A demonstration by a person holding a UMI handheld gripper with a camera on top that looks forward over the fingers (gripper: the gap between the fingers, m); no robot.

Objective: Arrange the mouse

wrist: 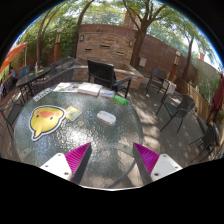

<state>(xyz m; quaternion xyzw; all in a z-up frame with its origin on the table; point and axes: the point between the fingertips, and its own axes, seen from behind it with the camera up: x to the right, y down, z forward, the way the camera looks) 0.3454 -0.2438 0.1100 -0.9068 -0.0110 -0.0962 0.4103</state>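
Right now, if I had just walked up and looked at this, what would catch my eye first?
Probably the bright yellow chick-shaped mat, lying on the round glass table ahead and to the left of the open tongs. Next, a small pale mouse sits near the table's middle, beyond the fingers. At the far edge stands a dark laptop, with patio chairs and trees behind.

Mouse (106, 117) sits mid-bench (120, 140), mat (47, 122) to its left, laptop (101, 72) at the far edge, chairs (180, 105) off right.

White mouse (106, 117) lies flat on glass table (125, 135).
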